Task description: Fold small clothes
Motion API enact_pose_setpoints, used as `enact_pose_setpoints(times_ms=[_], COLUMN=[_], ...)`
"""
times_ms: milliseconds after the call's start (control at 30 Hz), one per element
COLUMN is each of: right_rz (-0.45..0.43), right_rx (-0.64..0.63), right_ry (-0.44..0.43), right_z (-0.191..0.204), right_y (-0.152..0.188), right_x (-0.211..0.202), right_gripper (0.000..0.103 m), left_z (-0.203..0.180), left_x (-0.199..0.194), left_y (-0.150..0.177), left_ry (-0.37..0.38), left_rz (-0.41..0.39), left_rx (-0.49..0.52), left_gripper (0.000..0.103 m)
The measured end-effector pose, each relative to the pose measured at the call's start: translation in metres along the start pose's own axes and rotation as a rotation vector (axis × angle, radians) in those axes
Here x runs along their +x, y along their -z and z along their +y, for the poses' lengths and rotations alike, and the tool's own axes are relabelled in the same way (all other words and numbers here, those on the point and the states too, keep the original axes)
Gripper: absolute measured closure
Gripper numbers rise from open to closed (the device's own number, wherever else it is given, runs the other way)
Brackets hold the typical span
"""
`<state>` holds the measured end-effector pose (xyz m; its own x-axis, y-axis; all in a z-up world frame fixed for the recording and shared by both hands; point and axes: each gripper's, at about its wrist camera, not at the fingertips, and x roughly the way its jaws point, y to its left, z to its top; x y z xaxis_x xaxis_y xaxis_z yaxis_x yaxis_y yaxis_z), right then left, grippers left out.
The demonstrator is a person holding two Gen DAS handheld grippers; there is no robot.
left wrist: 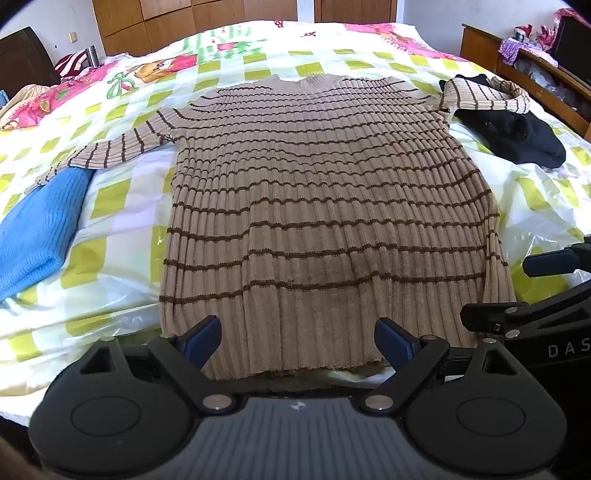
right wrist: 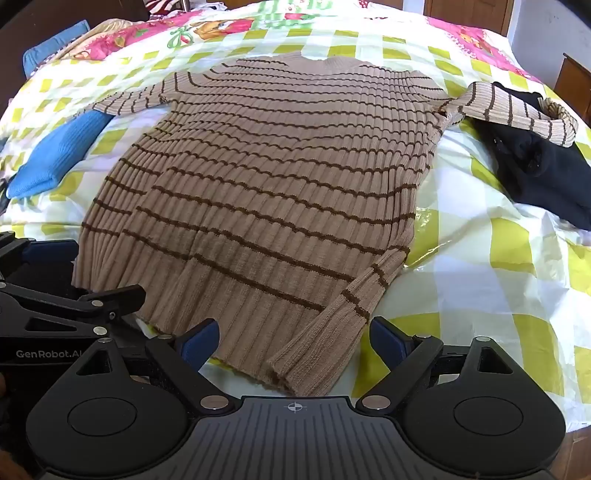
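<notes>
A: Lying flat on the bed (left wrist: 122, 258), hem toward the cameras, is the striped sweater (left wrist: 317, 206), tan ribbed knit with thin dark brown bands, neckline at the far end.

B: And the left tool (left wrist: 297, 341) sits right at that hem, its 2 blue fingers (left wrist: 201, 338) spread wide on either side of the bottom edge, nothing between them.

A: Same story on the other side. The right tool (right wrist: 291, 341) is wide apart too, gripping nothing, poised over the sweater's near right corner, where the side edge is doubled over into a narrow flap (right wrist: 332, 325).

B: Look at the sleeves. The left sleeve (left wrist: 110, 146) stretches out sideways and its cuff rests on a folded blue knit (left wrist: 40, 229) at the left of the bed.

A: The right sleeve (right wrist: 517, 109) runs out the other way and drapes across a heap of black clothing (right wrist: 546, 170).

B: Underneath it all, a white quilt checked in yellow-green, with a pink cartoon print (right wrist: 221, 27) up near the far end.

A: From the left wrist view the right tool's black frame pokes in at the right edge, so the 2 tools hang close beside each other at the foot of the sweater.

B: Wooden wardrobe doors (left wrist: 192, 22) behind the bed, a cluttered wooden shelf (left wrist: 524, 62) off to the right.
</notes>
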<state>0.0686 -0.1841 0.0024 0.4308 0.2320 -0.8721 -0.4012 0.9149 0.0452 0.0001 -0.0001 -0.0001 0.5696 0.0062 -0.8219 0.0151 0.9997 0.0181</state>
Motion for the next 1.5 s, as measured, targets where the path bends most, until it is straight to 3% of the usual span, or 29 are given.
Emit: enact_pose_setpoints(times_ms=[1500], right_rz=[0.008], right_rx=[-0.006], right_ry=[-0.003], right_z=[0.0045], right_y=[0.0014], right_x=[0.0028], right_gripper=[0.014], left_z=[-0.0002], left_x=[0.0036], left_y=[0.001], left_ry=[0.007], left_rz=[0.013], left_rx=[-0.006], left_gripper=[0.002])
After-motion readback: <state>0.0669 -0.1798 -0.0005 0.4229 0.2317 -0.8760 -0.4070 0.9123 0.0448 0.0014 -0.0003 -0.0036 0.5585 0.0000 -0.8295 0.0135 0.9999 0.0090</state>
